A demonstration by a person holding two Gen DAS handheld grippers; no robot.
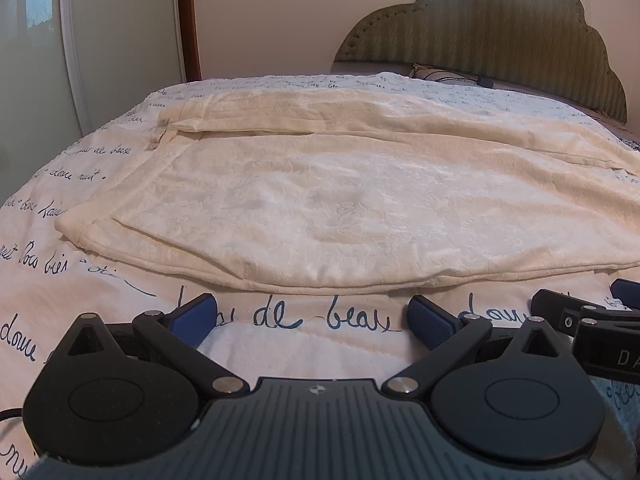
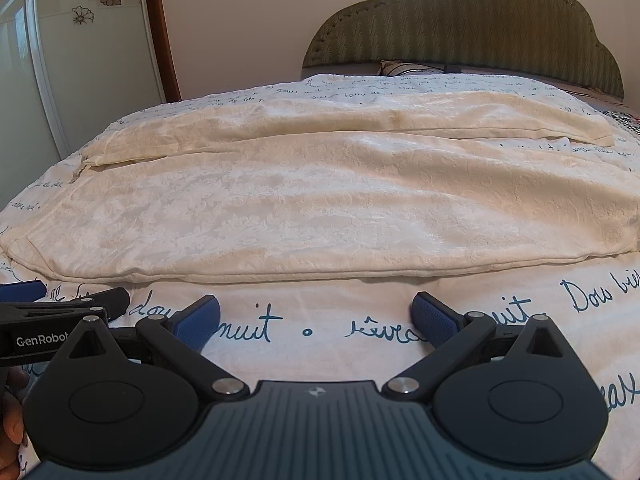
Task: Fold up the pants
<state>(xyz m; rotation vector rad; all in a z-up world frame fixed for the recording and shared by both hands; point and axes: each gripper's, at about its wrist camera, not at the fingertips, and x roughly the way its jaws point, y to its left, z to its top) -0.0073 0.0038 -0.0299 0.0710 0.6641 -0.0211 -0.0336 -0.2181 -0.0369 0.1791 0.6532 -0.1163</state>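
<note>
Cream textured pants point(image 1: 320, 200) lie flat across the bed, waistband at the left, legs running right; they also show in the right wrist view point(image 2: 320, 208). My left gripper point(image 1: 312, 316) is open and empty, just short of the pants' near edge. My right gripper point(image 2: 316, 316) is open and empty, also just short of that edge. The right gripper's fingers point(image 1: 624, 292) show at the right edge of the left wrist view; the left gripper's fingers point(image 2: 24, 290) show at the left edge of the right wrist view.
The bed has a white cover with blue handwriting print point(image 1: 100, 288). A green padded headboard point(image 1: 500, 28) stands at the far right, with a pillow point(image 1: 440, 74) below it. A sliding wardrobe door point(image 1: 40, 40) stands at the left.
</note>
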